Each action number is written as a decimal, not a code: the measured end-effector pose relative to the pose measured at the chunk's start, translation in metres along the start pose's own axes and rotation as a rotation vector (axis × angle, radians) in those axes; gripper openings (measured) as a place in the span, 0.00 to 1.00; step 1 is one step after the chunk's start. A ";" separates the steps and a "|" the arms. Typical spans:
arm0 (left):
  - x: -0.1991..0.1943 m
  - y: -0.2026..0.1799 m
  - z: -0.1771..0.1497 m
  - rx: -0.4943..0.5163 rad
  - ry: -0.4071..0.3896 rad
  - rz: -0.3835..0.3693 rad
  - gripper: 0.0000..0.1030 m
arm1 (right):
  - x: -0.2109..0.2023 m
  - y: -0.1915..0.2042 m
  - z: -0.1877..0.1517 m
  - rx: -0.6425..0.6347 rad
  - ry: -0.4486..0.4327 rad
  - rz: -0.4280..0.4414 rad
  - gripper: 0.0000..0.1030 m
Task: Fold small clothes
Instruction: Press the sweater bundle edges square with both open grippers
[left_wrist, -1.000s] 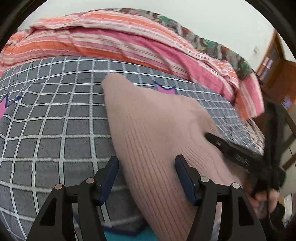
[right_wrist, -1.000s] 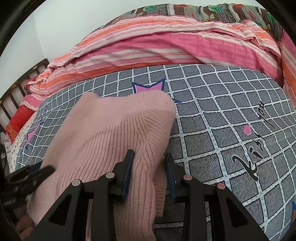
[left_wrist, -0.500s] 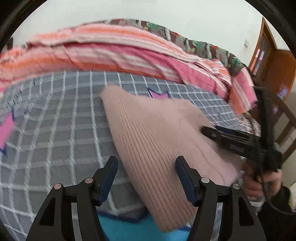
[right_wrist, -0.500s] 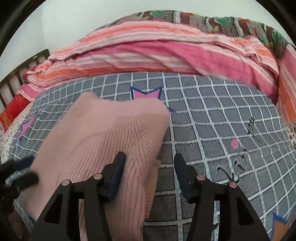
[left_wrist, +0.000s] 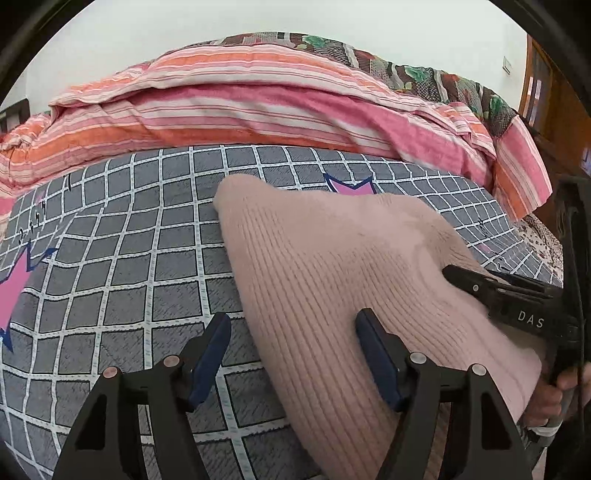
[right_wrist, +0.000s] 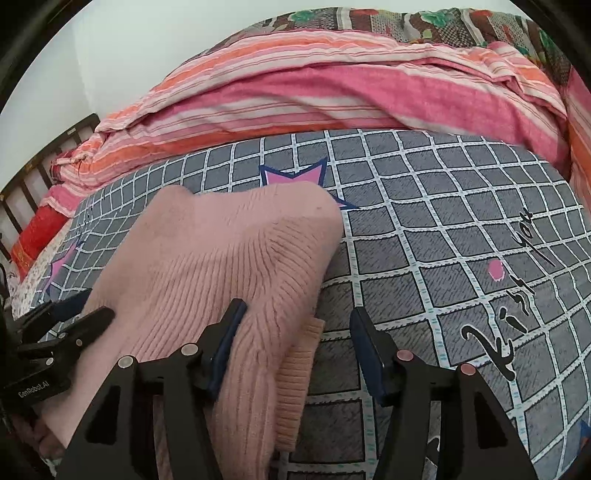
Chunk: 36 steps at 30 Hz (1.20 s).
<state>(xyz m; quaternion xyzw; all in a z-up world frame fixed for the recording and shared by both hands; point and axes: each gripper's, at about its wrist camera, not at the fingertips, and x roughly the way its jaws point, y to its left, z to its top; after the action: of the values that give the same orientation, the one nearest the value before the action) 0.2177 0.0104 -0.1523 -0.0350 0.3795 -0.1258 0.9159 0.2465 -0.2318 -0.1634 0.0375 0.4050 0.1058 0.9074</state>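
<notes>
A folded pink ribbed knit sweater (left_wrist: 332, 266) lies on the grey checked bedsheet (left_wrist: 129, 258); it also shows in the right wrist view (right_wrist: 221, 258). My left gripper (left_wrist: 291, 332) is open over the sweater's left edge, holding nothing. My right gripper (right_wrist: 295, 332) is open over the sweater's right edge, where a ribbed hem (right_wrist: 299, 376) sticks out; it holds nothing. The right gripper appears in the left wrist view (left_wrist: 498, 291), resting against the sweater's right side. The left gripper appears in the right wrist view (right_wrist: 62, 332).
A rolled pink and orange striped quilt (left_wrist: 258, 107) lies across the far side of the bed, also in the right wrist view (right_wrist: 332, 88). A wooden bed frame (right_wrist: 22, 192) stands at the left. A wooden door (left_wrist: 546, 92) is at the right.
My right gripper has opened and let go of the sweater's right edge. Both grippers shifted slightly; the sweater stays flat on the sheet.
</notes>
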 end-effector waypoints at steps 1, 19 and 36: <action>0.001 0.002 0.000 -0.014 0.003 -0.007 0.70 | 0.001 0.000 -0.001 0.004 -0.002 0.002 0.53; 0.005 0.003 -0.004 -0.033 -0.017 -0.001 0.72 | 0.003 0.009 -0.004 -0.031 -0.031 -0.051 0.53; 0.002 0.001 -0.007 -0.041 -0.034 0.021 0.72 | 0.000 0.008 -0.004 -0.021 -0.036 -0.059 0.53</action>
<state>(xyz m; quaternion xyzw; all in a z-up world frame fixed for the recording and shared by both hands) 0.2145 0.0114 -0.1584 -0.0520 0.3667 -0.1077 0.9226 0.2423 -0.2237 -0.1647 0.0179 0.3883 0.0829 0.9176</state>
